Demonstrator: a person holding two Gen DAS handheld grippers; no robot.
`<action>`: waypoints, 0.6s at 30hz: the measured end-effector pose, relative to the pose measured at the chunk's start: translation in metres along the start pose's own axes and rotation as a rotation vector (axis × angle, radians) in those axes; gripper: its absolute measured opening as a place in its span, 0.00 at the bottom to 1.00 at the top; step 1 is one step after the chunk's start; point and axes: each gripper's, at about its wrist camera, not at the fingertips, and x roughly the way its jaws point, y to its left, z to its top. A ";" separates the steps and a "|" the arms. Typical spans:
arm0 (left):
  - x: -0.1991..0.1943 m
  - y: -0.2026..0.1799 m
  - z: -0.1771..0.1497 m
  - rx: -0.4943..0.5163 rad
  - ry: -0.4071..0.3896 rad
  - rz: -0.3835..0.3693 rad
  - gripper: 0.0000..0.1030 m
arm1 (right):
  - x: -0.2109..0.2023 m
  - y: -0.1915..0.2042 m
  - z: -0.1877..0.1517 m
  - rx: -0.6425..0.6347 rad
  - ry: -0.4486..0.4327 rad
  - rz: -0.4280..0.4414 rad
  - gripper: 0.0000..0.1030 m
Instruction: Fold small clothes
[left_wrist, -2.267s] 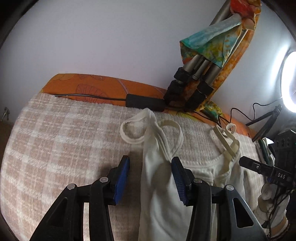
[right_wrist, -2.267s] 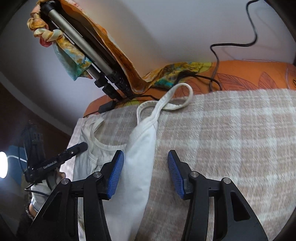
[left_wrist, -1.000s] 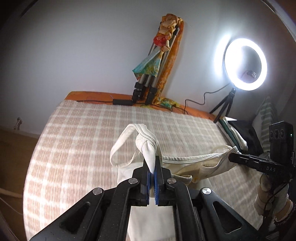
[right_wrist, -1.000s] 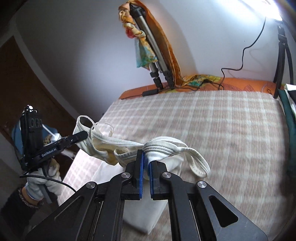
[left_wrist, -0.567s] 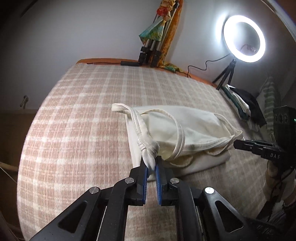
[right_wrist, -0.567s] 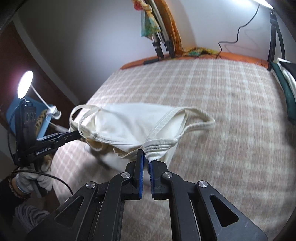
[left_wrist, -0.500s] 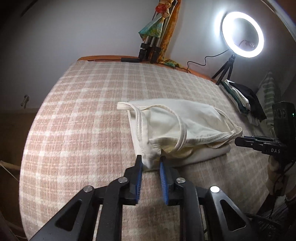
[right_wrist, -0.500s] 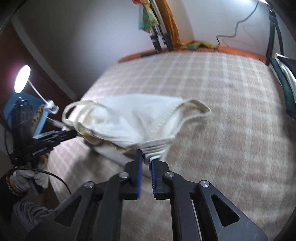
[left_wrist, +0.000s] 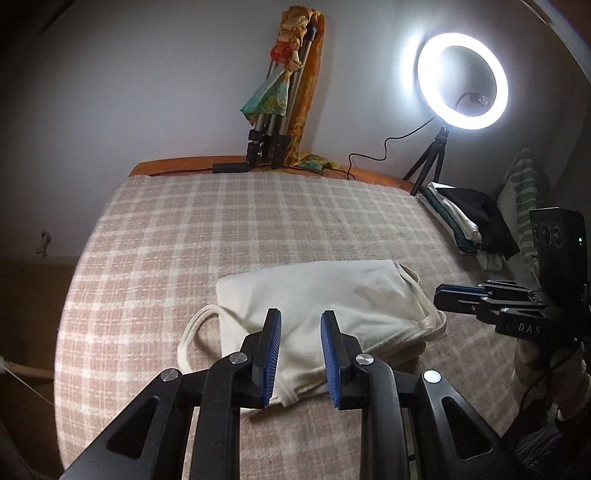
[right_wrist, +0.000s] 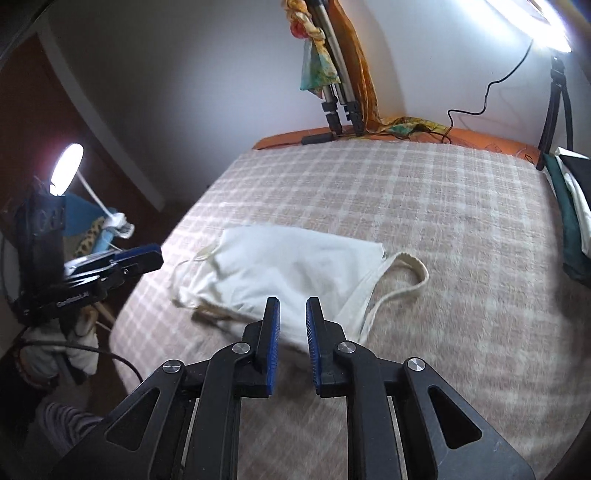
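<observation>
A cream tank top (left_wrist: 325, 295) lies folded in half on the checked blanket (left_wrist: 221, 229), its straps sticking out at both ends. It also shows in the right wrist view (right_wrist: 280, 262). My left gripper (left_wrist: 298, 325) is open and empty, its fingertips just above the top's near edge. My right gripper (right_wrist: 292, 314) is open and empty over the top's near edge. The right gripper shows in the left wrist view (left_wrist: 458, 295), and the left gripper shows in the right wrist view (right_wrist: 147, 258).
A folded tripod (left_wrist: 273, 122) wrapped in colourful cloth leans on the far wall. A lit ring light (left_wrist: 461, 81) stands at the back right. A pile of folded clothes (left_wrist: 469, 218) lies at the bed's right edge. A lamp (right_wrist: 66, 166) shines beside the bed.
Both grippers carried the top's straps toward me, folding the top in half. They then opened, let go and drew back a little.
</observation>
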 end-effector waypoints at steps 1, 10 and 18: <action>0.009 0.000 0.000 -0.010 0.012 -0.004 0.19 | 0.008 0.002 0.002 -0.010 0.012 -0.024 0.14; 0.039 0.006 -0.044 0.017 0.142 0.001 0.19 | 0.041 -0.005 -0.020 -0.022 0.158 -0.020 0.14; 0.019 0.008 -0.083 0.048 0.187 0.006 0.19 | 0.032 0.004 -0.057 -0.066 0.295 0.019 0.14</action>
